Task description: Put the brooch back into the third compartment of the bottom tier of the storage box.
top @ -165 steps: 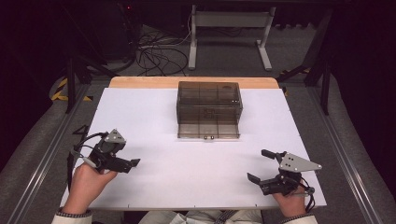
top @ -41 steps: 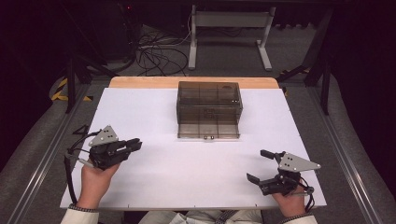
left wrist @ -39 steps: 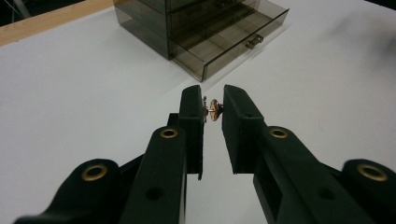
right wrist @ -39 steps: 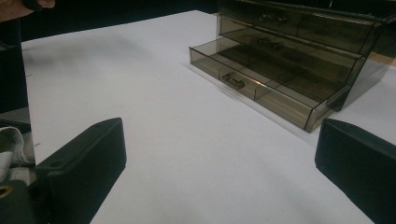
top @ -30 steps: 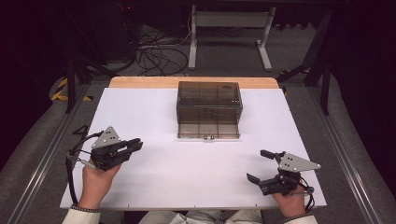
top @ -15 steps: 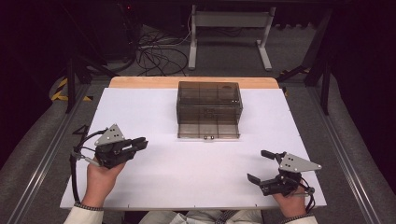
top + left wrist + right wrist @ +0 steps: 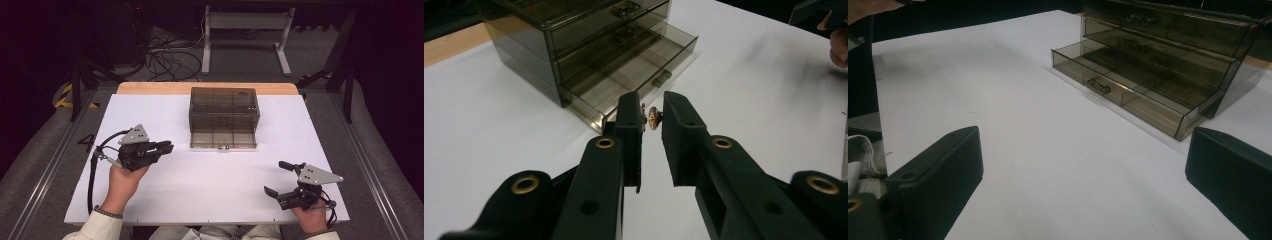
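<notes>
A smoky see-through drawer box [image 7: 223, 107] stands at the table's far middle, its bottom drawer [image 7: 223, 140] pulled out; the same box [image 7: 574, 45] [image 7: 1168, 55] shows in both gripper views. My left gripper [image 7: 167, 147] [image 7: 652, 107] hovers left of the drawer and points at it. It is shut on a small gold piece [image 7: 654, 118] pinched between its tips. My right gripper [image 7: 276, 178] [image 7: 1083, 170] rests at the near right with its jaws wide apart and nothing between them.
The white table top [image 7: 210, 190] ends in a wooden strip [image 7: 150, 88] at the far edge. Cables [image 7: 170, 55] and a metal stand [image 7: 245, 30] lie on the floor beyond. The other hand [image 7: 836, 45] shows at the left gripper view's top right.
My left gripper has moved right and a little away from me, toward the open drawer, still shut. The right gripper has stayed put.
</notes>
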`<state>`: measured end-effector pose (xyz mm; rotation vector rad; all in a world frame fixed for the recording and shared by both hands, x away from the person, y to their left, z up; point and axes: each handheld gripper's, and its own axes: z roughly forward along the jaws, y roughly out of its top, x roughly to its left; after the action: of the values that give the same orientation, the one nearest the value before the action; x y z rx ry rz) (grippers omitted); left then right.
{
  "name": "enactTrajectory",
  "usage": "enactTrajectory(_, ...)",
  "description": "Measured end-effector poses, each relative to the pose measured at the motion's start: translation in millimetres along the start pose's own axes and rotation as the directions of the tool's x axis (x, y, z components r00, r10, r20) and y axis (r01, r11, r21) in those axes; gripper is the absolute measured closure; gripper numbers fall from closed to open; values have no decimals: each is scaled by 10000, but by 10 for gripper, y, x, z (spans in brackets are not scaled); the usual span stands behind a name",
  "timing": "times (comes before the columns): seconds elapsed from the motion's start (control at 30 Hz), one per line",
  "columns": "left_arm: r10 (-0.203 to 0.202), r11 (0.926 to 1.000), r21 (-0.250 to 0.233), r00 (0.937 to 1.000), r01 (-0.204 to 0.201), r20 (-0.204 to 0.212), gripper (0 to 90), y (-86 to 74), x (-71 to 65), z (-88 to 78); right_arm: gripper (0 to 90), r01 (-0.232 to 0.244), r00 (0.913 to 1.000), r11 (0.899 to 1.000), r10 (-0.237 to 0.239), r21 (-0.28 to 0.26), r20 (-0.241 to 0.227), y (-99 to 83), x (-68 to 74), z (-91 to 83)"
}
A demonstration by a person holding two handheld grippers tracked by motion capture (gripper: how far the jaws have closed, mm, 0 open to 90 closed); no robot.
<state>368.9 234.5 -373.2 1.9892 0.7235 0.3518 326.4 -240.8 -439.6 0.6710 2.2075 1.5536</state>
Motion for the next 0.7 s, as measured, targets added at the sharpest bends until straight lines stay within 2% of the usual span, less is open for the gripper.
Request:
enactTrajectory(0.17, 58, 10000, 75, 9999, -59, 153, 788, 77, -8, 104, 26, -16, 10000, 10000, 16, 0, 5, -3, -6, -6)
enactTrajectory(0.23, -4, 9999, 103, 9994, 1, 348, 787, 124, -7, 178, 25, -34, 10000, 10000, 34, -23, -2, -3, -9, -6)
enactTrajectory(0.47, 40, 9999, 154, 9988, -48, 488, 787, 220, -10, 289, 26, -50, 10000, 10000, 50, -36, -26, -5, -13, -7)
enactTrajectory(0.7, -168, 9998, 84, 9965, 162, 819, 788, 317, -7, 421, 26, -49, 10000, 10000, 48, -26, -45, -5, -13, -4)
